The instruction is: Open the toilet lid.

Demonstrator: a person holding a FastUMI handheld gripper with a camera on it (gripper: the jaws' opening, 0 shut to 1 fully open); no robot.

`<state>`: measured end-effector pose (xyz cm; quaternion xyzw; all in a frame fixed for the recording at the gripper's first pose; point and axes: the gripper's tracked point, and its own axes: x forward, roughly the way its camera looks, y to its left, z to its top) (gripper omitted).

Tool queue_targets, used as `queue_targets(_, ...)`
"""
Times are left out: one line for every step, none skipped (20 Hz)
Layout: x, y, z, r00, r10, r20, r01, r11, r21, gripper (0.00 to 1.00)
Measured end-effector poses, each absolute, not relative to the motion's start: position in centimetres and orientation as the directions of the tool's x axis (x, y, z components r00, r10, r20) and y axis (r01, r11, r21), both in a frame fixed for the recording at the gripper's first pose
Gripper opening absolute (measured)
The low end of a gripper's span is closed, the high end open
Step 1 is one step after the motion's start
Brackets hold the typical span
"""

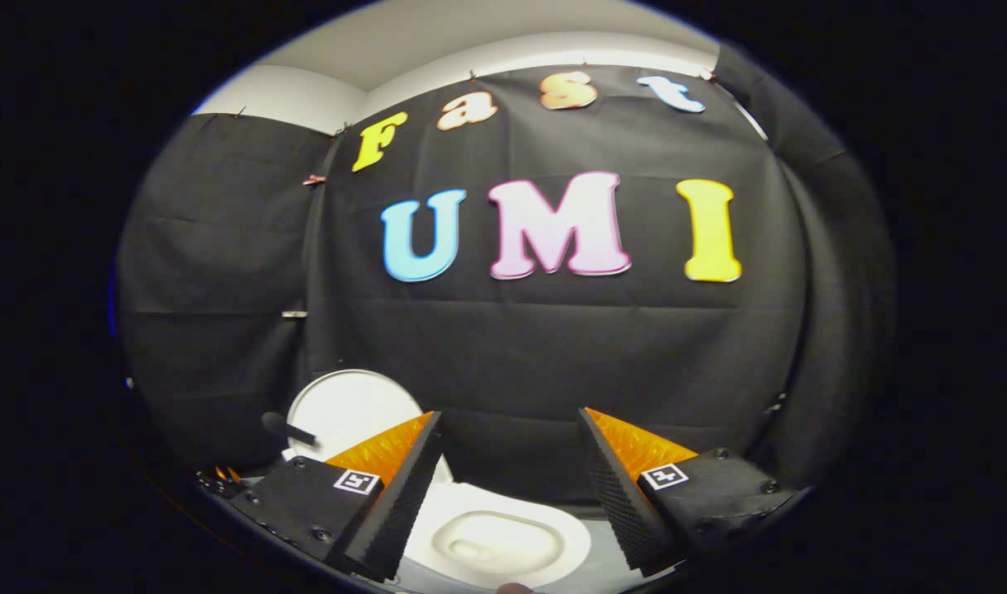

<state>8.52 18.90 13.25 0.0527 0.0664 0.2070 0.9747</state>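
Your lid [350, 410] stands upright behind the left finger, the bowl [503, 540] exposed below and between the fingers [510, 487], which are spread wide and hold nothing (job looks essentially done).

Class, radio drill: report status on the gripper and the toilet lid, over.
Gripper open, fingers apart, holding nothing. Toilet lid already up, standing beyond the left finger; bowl uncovered between the fingers. Nothing in the way, over.

Dim booth, light from overhead, fisheye bend at edges, slight blur.
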Motion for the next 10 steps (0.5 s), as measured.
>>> queue_targets(8.3,16.7,13.2,0.926,0.368,-0.081,-0.360,0.927,0.104,0.99)
queue_targets(7.8,15.3,12.6,0.941,0.332,-0.064,-0.326,0.942,0.084,0.99)
queue_targets(7.4,13.6,12.1,0.955,0.292,-0.054,-0.287,0.954,0.085,0.99)
queue_targets(6.8,11.9,11.8,0.965,0.260,-0.039,-0.256,0.963,0.090,0.99)
queue_targets(6.3,10.3,11.4,0.976,0.219,-0.020,-0.216,0.972,0.092,0.99)
queue_targets(5.8,8.9,10.9,0.985,0.175,-0.005,-0.174,0.981,0.092,0.99)
queue_targets(5.3,7.5,10.2,0.991,0.134,0.010,-0.134,0.987,0.085,0.99)
queue_targets(4.9,6.3,9.3,0.995,0.101,0.018,-0.102,0.992,0.073,0.99)
queue_targets(4.5,5.3,8.3,0.997,0.075,0.022,-0.077,0.995,0.061,0.99)
queue_targets(4.2,4.6,7.3,0.998,0.056,0.020,-0.057,0.997,0.056,0.99)
